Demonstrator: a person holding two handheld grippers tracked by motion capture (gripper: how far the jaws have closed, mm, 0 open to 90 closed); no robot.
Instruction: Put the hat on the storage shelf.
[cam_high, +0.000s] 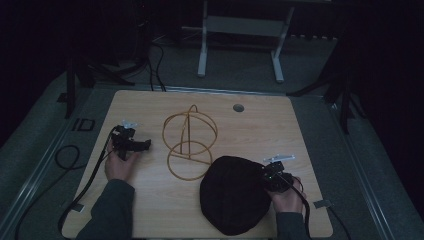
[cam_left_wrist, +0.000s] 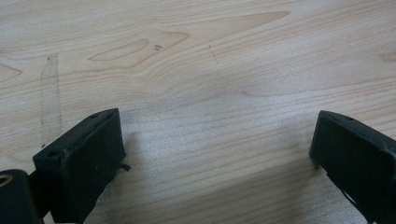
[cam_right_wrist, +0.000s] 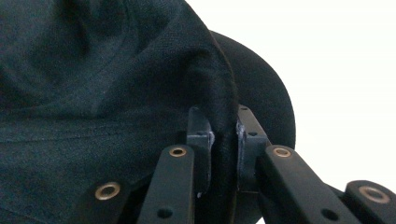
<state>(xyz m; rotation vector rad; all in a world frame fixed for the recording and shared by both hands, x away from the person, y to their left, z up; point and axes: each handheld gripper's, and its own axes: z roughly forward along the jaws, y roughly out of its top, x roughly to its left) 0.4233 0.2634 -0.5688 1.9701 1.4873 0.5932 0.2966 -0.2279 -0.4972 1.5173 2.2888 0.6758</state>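
A black fabric hat (cam_high: 231, 194) lies on the wooden table (cam_high: 260, 125) near its front edge, right of centre. My right gripper (cam_high: 267, 175) is at the hat's right edge, shut on a fold of its brim; in the right gripper view the dark cloth (cam_right_wrist: 116, 84) is pinched between the two pads (cam_right_wrist: 201, 135). A gold wire stand (cam_high: 189, 142) of rings stands upright mid-table, just behind the hat. My left gripper (cam_high: 145, 145) rests at the left, pointing toward the stand; its jaws stand wide apart over bare wood (cam_left_wrist: 210, 93), with nothing between them.
A small round hole (cam_high: 238, 107) sits in the table near its far edge. Cables (cam_high: 70, 160) trail off the table's left side. A white frame's legs (cam_high: 240, 45) stand on the floor beyond the table.
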